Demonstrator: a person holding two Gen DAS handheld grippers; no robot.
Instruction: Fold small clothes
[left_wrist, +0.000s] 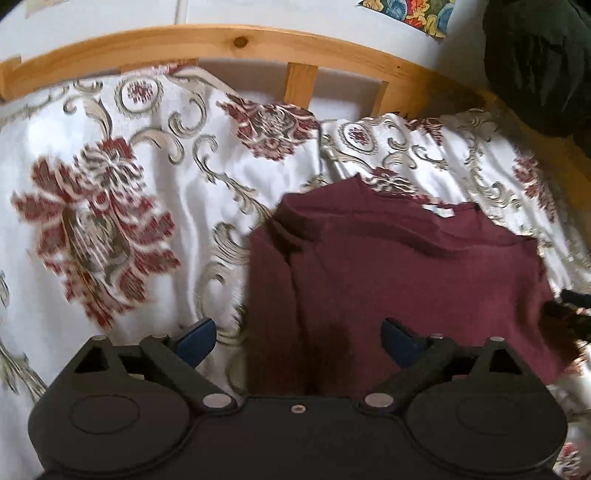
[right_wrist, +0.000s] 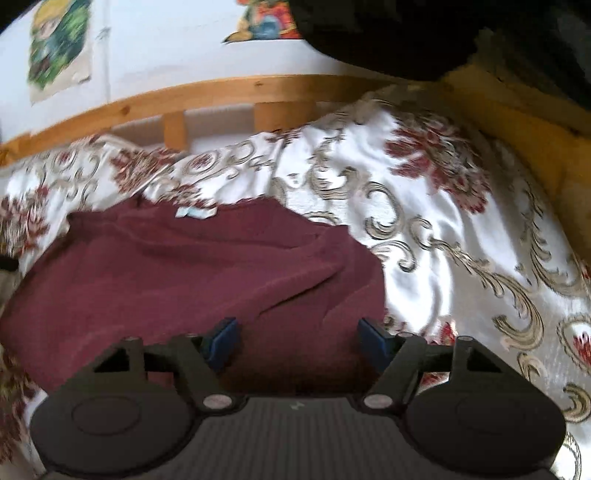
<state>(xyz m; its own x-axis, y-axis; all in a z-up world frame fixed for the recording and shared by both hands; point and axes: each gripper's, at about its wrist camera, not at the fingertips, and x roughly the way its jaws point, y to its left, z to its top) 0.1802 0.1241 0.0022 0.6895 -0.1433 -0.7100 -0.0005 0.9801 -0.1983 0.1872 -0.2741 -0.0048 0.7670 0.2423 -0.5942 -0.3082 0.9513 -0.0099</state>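
My left gripper (left_wrist: 299, 341) and right gripper (right_wrist: 298, 341) both hang spread wide and empty over the near hem of the shirt (left_wrist: 399, 266), which lies partly folded on the bedspread (left_wrist: 110, 184). I judge it light, soft and limp; I'd pinch an edge or corner. I see no containers. Beyond stands the headboard (left_wrist: 221, 40).

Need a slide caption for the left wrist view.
Open left gripper above a maroon top lying on a floral bedspread, wooden bed frame behind.

Ahead of the grippers, a floral bedspread (left_wrist: 122, 206) meets a pine rail (left_wrist: 236, 40); beyond it, a white wall (right_wrist: 166, 48) with colourful pictures (right_wrist: 59, 44).
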